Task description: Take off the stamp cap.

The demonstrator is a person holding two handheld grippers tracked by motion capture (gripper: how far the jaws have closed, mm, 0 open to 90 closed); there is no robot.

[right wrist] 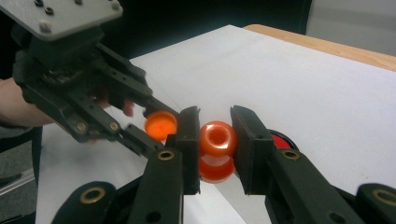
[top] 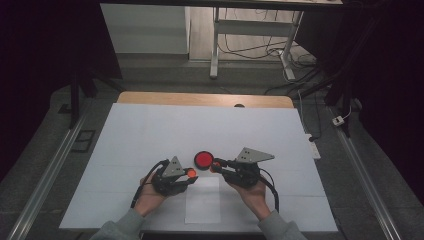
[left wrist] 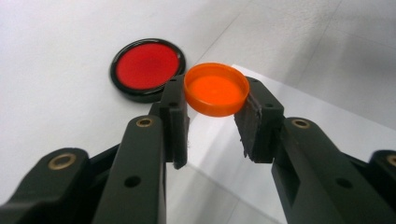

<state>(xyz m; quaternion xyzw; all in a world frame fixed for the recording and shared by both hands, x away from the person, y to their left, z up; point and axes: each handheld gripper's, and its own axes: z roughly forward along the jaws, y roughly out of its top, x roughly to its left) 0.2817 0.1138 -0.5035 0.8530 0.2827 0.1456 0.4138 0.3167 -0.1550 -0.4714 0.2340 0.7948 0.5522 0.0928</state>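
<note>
Orange cap (left wrist: pixel 215 88): we've got it pinched rim to rim in the left gripper (left wrist: pixel 212 126), open side up, above the table's near middle.
Orange bottle (right wrist: pixel 217 139): clamped between the right gripper (right wrist: pixel 215 140) jaws, mouth facing the camera.
Gap: cap and bottle near each other, not touching.
Red lid (top: pixel 203 159): flat on the white table (top: pixel 150 135), just beyond both grippers.
</note>
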